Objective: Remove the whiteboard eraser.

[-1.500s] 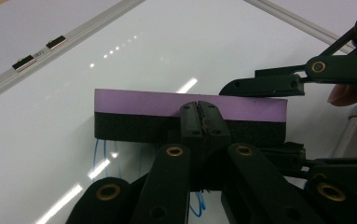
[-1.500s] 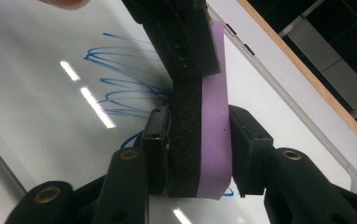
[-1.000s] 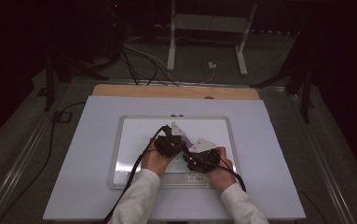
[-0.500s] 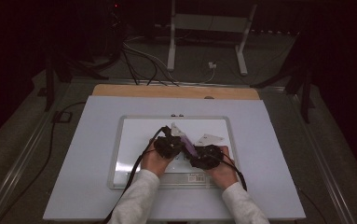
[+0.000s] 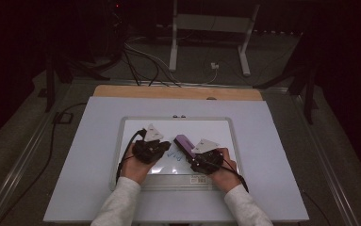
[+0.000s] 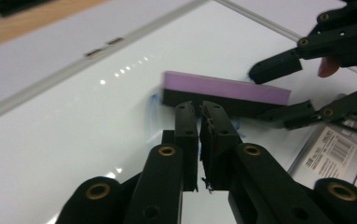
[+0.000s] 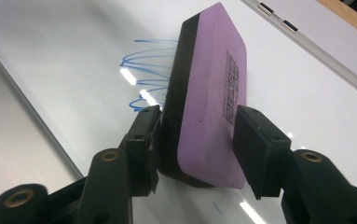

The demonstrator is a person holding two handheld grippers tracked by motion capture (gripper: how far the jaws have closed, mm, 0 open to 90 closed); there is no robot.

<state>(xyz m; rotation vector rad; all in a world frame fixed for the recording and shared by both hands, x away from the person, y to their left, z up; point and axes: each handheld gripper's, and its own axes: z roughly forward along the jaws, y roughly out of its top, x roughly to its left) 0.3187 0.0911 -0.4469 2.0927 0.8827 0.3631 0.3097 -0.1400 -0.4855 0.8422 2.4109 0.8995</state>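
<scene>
Wiping step, judged under way: right gripper [image 7: 195,140] clamps the purple eraser [image 7: 209,93] by its long sides, felt face on the whiteboard [image 5: 135,129] beside blue scribbles [image 7: 143,79]; left gripper [image 6: 199,112] rests alongside, fingers pressed together, empty; next, sweep the eraser across the remaining ink.

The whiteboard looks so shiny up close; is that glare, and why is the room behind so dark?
Left gripper view: small lamp reflections dot the whiteboard, and the purple eraser looks slightly soft. Right gripper view: bright glare streaks lie beside the blue marks; the eraser's printing is sharp. High view: light falls on the table, while the surroundings are nearly black.
</scene>
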